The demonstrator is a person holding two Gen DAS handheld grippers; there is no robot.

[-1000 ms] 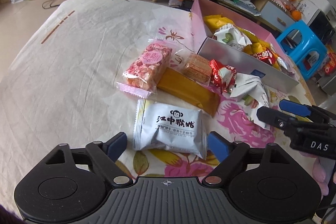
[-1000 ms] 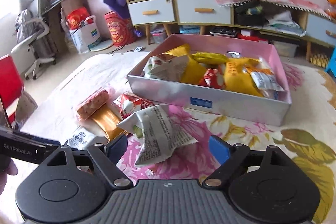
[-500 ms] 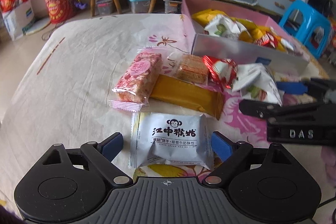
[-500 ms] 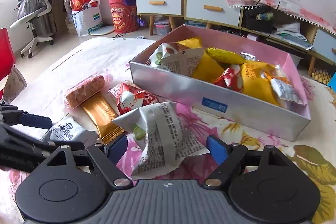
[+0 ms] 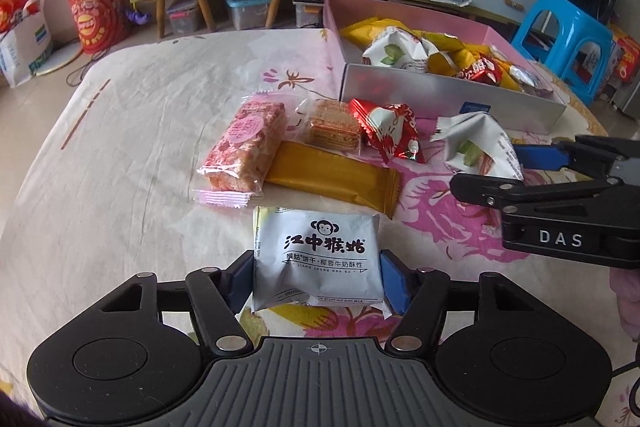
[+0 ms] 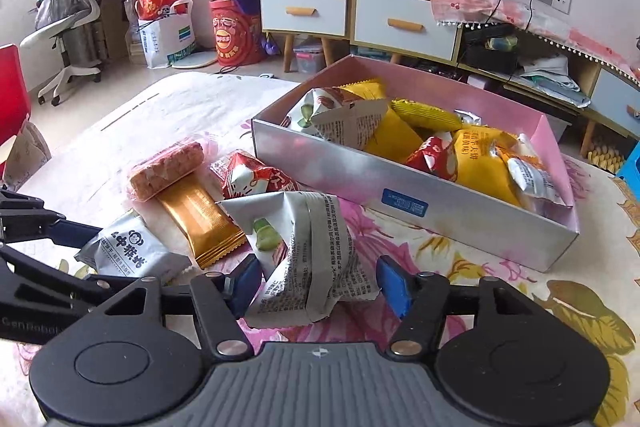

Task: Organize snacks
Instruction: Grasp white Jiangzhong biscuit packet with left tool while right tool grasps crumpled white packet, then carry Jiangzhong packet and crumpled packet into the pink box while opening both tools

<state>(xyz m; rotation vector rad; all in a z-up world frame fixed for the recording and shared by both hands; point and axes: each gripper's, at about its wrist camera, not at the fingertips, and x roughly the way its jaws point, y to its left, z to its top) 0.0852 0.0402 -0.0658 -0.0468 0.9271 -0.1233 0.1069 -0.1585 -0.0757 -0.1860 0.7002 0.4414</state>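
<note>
A white packet with a monkey logo [image 5: 320, 251] lies on the floral cloth between the blue pads of my left gripper [image 5: 318, 281]. Its jaws are closing and both pads touch the packet's side edges. A crumpled white-and-green packet [image 6: 308, 251] lies between the pads of my right gripper [image 6: 320, 279]. Those jaws are closing too, and the pads meet its sides. Behind them stands a pink-lined silver box [image 6: 360, 179] holding several snack packets. Loose on the cloth are a pink rice bar [image 5: 248, 143], a gold bar [image 5: 332, 175], a wafer pack [image 5: 334, 127] and a red packet [image 5: 388, 131].
The table's far and left edges drop to the floor. Beyond them stand a drawer cabinet [image 6: 404, 23] and red bags [image 5: 92, 15]. A blue stool [image 5: 560, 35] is at the right of the box. A red chair [image 6: 12, 87] stands at the table's left side.
Both pairs of jaws have narrowed from wide open until the pads reach the packets' sides. Both wrists have rolled slightly. The packets have stayed on the cloth.
</note>
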